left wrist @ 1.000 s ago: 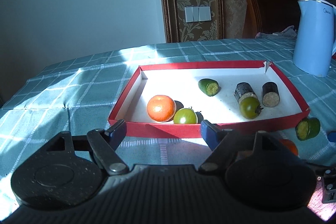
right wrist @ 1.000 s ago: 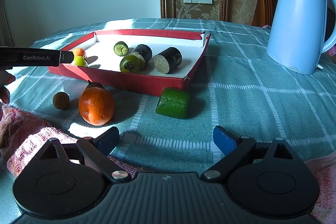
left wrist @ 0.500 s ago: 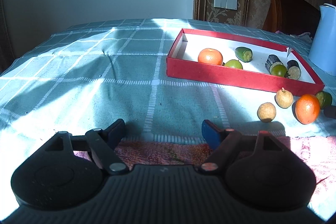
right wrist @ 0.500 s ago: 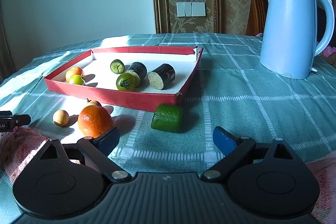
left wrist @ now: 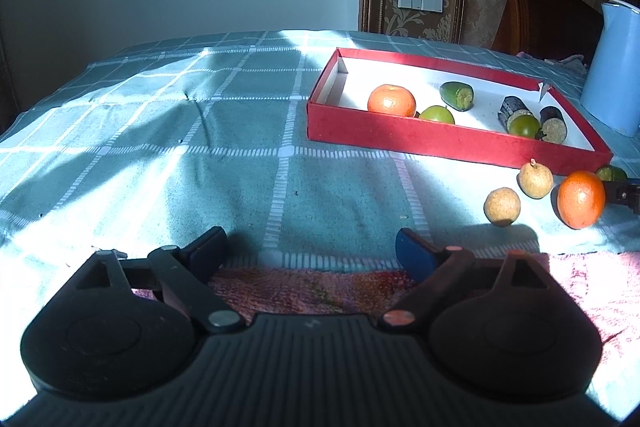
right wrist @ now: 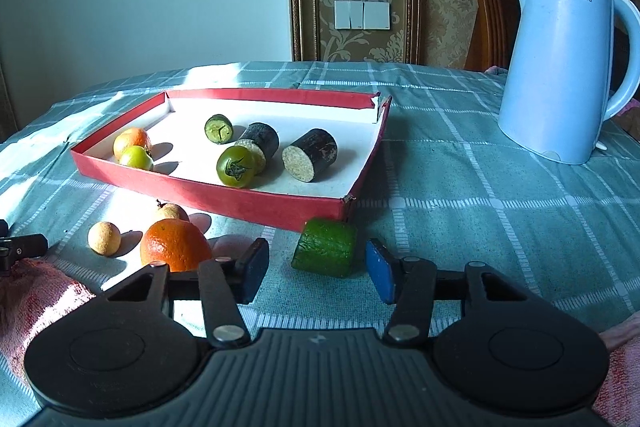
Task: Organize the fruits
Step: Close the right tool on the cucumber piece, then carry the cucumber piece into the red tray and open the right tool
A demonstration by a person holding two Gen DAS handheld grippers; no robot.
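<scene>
Green and stubby, the cucumber chunk (right wrist: 325, 247) lies on its side on the table (right wrist: 480, 227) just before the red cardboard tray (right wrist: 256, 203), its long axis level and running left to right. The right gripper (right wrist: 316, 273) is closing around it, pads not yet touching. The left gripper (left wrist: 310, 251) is opening, empty.

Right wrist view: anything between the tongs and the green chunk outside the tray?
No: bare tablecloth between the closing right tongs and the green chunk just ahead, pads not touching it.
</scene>
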